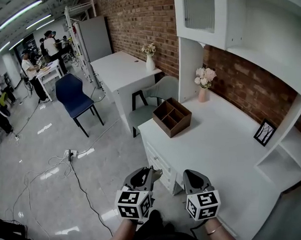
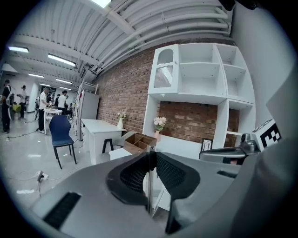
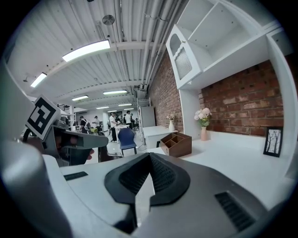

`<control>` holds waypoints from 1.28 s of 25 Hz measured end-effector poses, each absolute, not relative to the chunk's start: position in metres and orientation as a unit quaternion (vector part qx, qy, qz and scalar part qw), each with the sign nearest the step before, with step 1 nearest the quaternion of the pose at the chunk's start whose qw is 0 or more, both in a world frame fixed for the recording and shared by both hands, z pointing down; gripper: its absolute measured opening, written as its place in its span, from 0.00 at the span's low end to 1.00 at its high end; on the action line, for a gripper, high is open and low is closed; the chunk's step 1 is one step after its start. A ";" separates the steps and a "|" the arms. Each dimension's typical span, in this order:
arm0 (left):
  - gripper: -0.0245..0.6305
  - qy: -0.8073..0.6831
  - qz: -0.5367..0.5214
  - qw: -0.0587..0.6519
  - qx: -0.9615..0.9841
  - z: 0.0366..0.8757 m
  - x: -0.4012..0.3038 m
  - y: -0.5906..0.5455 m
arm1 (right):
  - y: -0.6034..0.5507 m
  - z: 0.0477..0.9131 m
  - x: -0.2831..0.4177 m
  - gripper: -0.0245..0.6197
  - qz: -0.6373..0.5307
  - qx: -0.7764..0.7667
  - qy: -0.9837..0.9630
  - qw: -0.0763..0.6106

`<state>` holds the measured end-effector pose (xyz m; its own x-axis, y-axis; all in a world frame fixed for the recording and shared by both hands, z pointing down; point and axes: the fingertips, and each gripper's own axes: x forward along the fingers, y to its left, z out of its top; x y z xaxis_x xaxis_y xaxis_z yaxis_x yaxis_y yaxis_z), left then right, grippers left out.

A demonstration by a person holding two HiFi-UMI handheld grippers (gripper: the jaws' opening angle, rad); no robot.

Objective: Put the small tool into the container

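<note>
The container is a brown wooden box with compartments (image 1: 171,116) standing near the far left corner of the white desk (image 1: 224,145). It also shows in the left gripper view (image 2: 139,139) and the right gripper view (image 3: 177,143), far ahead of both grippers. My left gripper (image 1: 149,172) (image 2: 151,155) is held low, off the desk's near left corner, shut on a thin small tool (image 2: 149,186) that stands edge-on between the pads. My right gripper (image 1: 192,174) (image 3: 149,158) hangs beside it with its jaws shut and nothing between them.
A pink vase of flowers (image 1: 204,82) and a framed picture (image 1: 264,132) stand at the desk's back, under white shelves (image 1: 234,26). A grey chair (image 1: 156,100), a second desk (image 1: 120,66), a blue chair (image 1: 74,96) and floor cables (image 1: 71,156) lie left. People stand far off.
</note>
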<state>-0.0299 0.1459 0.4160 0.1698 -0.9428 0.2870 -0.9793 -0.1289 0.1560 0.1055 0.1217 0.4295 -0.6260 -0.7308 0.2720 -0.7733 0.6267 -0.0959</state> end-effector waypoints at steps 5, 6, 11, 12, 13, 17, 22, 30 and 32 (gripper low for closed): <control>0.15 -0.640 0.053 0.149 0.752 0.412 -0.035 0.124 | 0.102 0.427 0.102 0.04 0.102 0.426 -0.894 0.095; 0.15 -0.639 0.052 0.149 0.753 0.414 -0.037 0.118 | 0.097 0.429 0.099 0.04 0.102 0.427 -0.894 0.094; 0.15 -0.635 0.055 0.152 0.755 0.423 -0.051 0.082 | 0.064 0.438 0.086 0.04 0.108 0.434 -0.889 0.099; 0.15 -0.634 0.055 0.154 0.756 0.424 -0.054 0.073 | 0.055 0.439 0.083 0.04 0.110 0.435 -0.888 0.100; 0.15 -0.633 0.056 0.155 0.756 0.426 -0.057 0.063 | 0.046 0.441 0.080 0.04 0.112 0.437 -0.887 0.101; 0.15 -0.628 0.066 0.155 0.760 0.433 -0.069 0.021 | 0.003 0.446 0.068 0.04 0.117 0.448 -0.880 0.103; 0.15 -0.619 0.072 0.158 0.766 0.434 -0.091 -0.034 | -0.047 0.448 0.046 0.04 0.124 0.454 -0.876 0.105; 0.15 -0.602 0.078 0.155 0.779 0.430 -0.115 -0.111 | -0.122 0.439 0.021 0.04 0.124 0.472 -0.867 0.100; 0.15 -0.597 0.078 0.155 0.783 0.429 -0.120 -0.129 | -0.137 0.439 0.015 0.04 0.124 0.477 -0.864 0.101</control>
<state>-0.1203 -0.1287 0.4289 0.2742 -0.9116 0.3062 -0.9596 -0.2384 0.1496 0.0155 -0.1366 0.4388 -0.5239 -0.8001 0.2922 -0.8500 0.5133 -0.1184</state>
